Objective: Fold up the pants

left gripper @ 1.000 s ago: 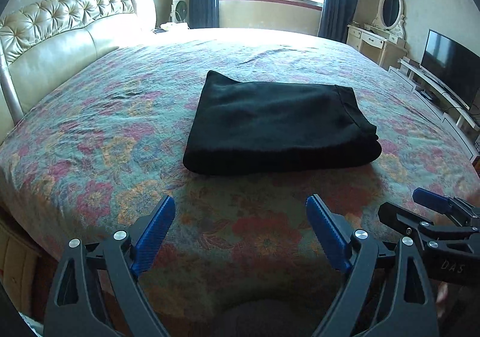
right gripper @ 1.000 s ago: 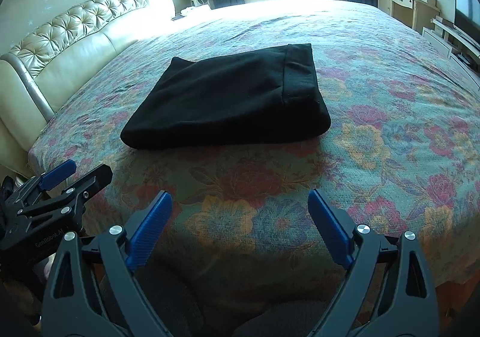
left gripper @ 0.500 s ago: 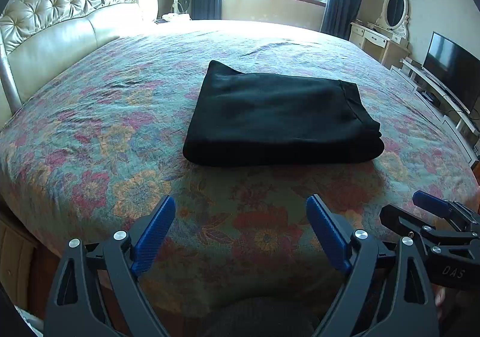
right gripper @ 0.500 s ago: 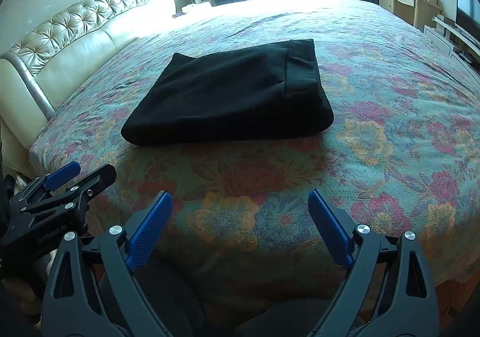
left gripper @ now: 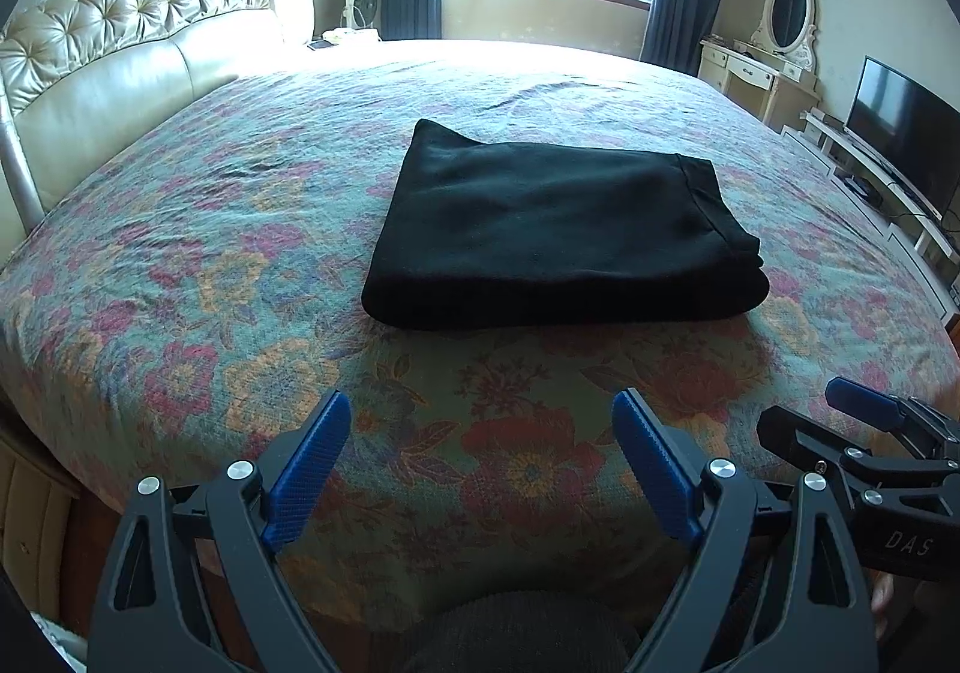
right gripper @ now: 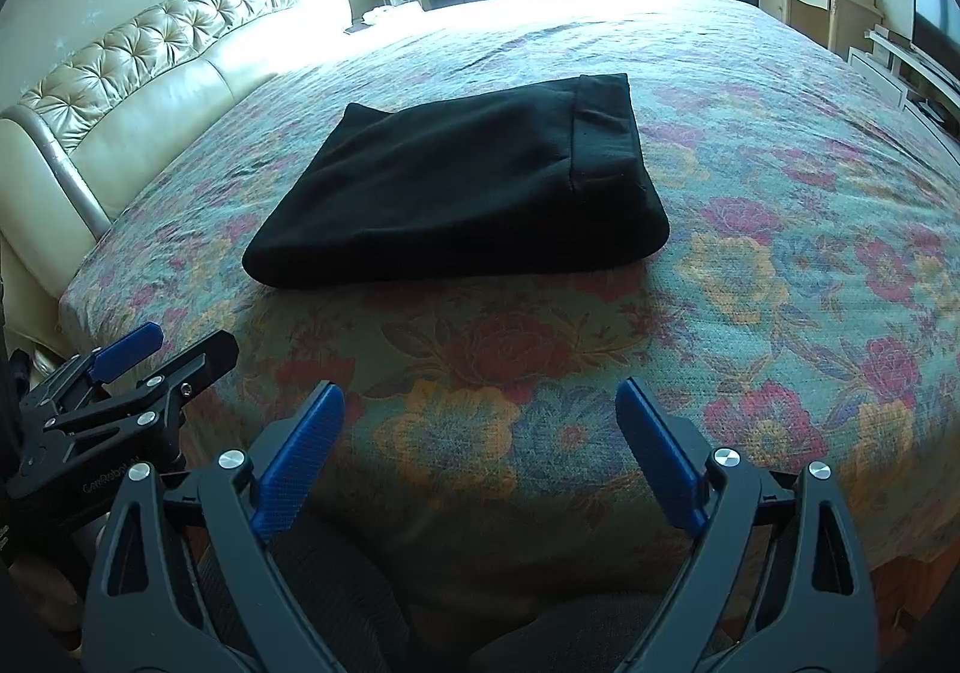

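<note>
**poster1:** Two grippers, one bed, and I'm trying to work out why everything is sitting where it is. The bed [left gripper: 180, 265] with the flowery cover is taking up nearly the whole room, so I'm guessing it's serving as the folding surface since it's flat and roomy. The pants [left gripper: 558, 229] are lying in the middle of it as a compact black rectangle, several layers thick by the look of the near edge, with what I'm reading as the waistband running along the right side.

**poster2:** Yeah, to me the fold is looking finished or close to it. That's probably why both tools are hanging back over the near edge of the bed, well apart from the cloth. The left gripper [left gripper: 480, 463] is showing its blue pads spread wide with nothing between them, only bedspread behind.

**poster1:** Same for the right gripper [right gripper: 480, 451], claw gaping, pinching nothing. They're sitting side by side, each one poking into the corner of the other's view.

**poster2:** Both are angling down at the bundle, so I'm thinking the person is just checking the result.
</note>
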{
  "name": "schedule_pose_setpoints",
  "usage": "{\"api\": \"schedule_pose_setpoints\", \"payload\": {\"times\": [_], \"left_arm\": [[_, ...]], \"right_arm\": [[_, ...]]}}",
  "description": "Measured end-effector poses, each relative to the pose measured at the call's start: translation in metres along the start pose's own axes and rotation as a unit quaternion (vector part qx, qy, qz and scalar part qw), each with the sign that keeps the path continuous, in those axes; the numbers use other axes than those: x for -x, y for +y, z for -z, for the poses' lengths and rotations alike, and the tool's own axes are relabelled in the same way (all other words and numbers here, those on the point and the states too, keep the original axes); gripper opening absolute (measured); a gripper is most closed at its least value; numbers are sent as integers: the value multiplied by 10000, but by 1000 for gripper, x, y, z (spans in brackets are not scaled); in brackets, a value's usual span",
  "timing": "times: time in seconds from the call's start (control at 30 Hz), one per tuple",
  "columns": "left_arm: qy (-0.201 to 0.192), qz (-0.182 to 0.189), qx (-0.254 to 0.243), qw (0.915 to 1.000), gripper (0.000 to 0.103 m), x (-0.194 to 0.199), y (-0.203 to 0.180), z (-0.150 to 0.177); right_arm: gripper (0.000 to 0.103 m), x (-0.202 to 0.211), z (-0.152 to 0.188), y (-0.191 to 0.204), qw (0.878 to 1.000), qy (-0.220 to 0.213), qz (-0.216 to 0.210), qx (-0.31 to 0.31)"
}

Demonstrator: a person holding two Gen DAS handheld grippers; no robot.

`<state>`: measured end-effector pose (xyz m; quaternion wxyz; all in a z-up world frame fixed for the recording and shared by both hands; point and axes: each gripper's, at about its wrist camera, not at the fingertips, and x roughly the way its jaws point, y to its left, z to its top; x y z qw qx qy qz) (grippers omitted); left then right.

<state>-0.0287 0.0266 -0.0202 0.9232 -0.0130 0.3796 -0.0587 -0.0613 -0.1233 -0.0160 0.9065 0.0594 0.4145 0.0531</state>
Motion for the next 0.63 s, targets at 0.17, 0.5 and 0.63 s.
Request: {"api": "schedule_pose_setpoints", "payload": {"times": [0.17,0.5,0.63], "left_arm": [[252,8,56,9997,88,-5,2,-1],[213,132,382,9990,88,-3,11,-3],[240,106,352,9990,88,-4,9,-1]], "right_arm": [[92,-1,1,0,10000,12,-17,-1],[92,6,-2,-9,9999,-71,39,-122],[92,6,-2,-12,9998,-75,48,-154]]}}
